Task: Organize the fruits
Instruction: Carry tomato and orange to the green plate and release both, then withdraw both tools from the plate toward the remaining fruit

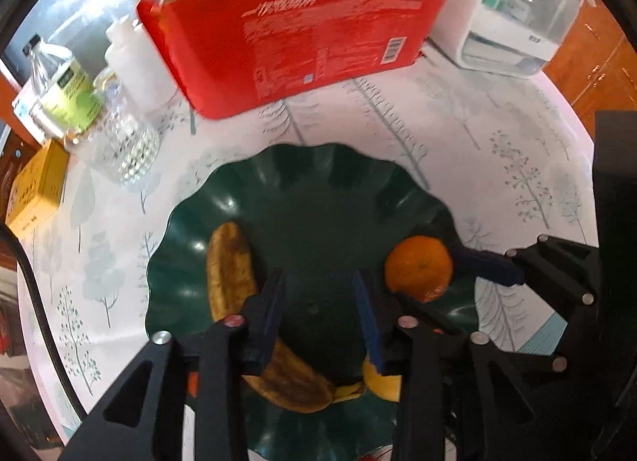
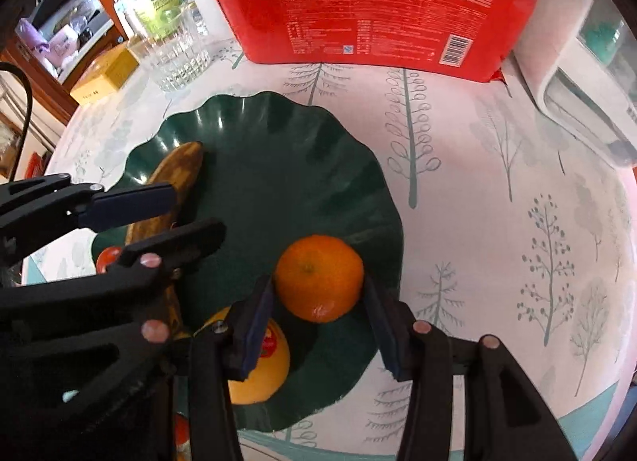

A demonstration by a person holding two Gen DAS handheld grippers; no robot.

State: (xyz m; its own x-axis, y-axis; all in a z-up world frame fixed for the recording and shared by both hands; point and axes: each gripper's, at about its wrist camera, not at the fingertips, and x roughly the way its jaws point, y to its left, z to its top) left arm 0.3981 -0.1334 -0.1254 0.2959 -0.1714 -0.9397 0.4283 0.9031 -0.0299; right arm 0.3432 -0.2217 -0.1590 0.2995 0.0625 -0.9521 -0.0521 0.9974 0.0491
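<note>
A dark green scalloped plate [image 1: 318,190] [image 2: 278,166] lies on a tree-print tablecloth. A brown-spotted banana [image 1: 229,266] [image 2: 181,162] rests along the plate's left side. A yellow round fruit with a red sticker [image 2: 260,365] sits at the near rim. My left gripper [image 1: 318,282] points down over the plate's middle, open, with only the bare plate between its pads; the banana runs under its left finger. My right gripper [image 2: 318,293] is shut on an orange [image 2: 318,278] [image 1: 420,268] over the plate's right part, a pad pressing on each side.
A red package [image 1: 302,35] stands behind the plate, with a white appliance [image 1: 525,11] to its right. At the back left are a cut-glass tumbler [image 1: 123,142], a green-label bottle [image 1: 63,83], a white bottle [image 1: 135,59] and a yellow box [image 1: 36,190]. Something small and red [image 2: 109,256] lies by the plate's left rim.
</note>
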